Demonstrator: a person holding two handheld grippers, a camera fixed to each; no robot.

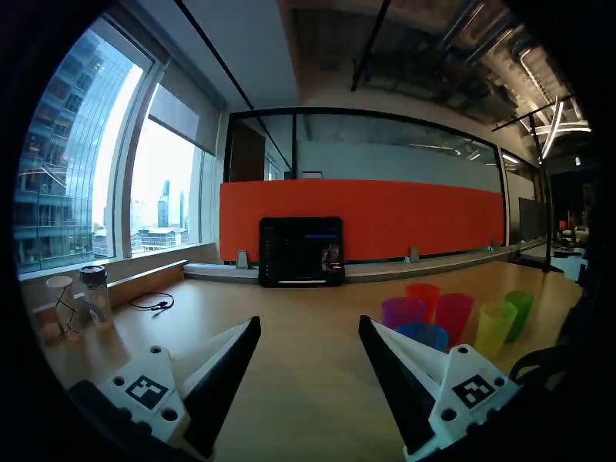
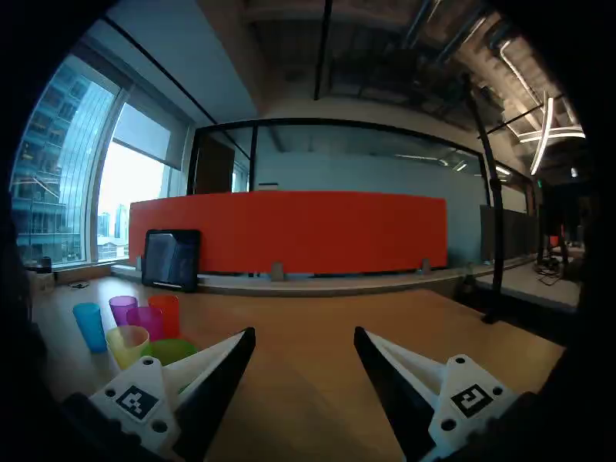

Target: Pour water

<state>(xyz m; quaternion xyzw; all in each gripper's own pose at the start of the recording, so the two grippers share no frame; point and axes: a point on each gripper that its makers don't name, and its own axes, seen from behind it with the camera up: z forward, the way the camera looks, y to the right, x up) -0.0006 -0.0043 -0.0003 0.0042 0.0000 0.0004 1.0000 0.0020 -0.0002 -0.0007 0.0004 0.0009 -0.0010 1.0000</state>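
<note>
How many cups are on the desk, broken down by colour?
blue cup: 1
purple cup: 1
magenta cup: 1
orange-red cup: 1
yellow cup: 1
green cup: 1
Total: 6

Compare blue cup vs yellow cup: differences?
Blue cup stands at the group's outer edge; yellow cup sits close beside the green cup. In the right gripper view, yellow cup is nearer the camera than blue cup. Both are upright, translucent, on the table.
</note>
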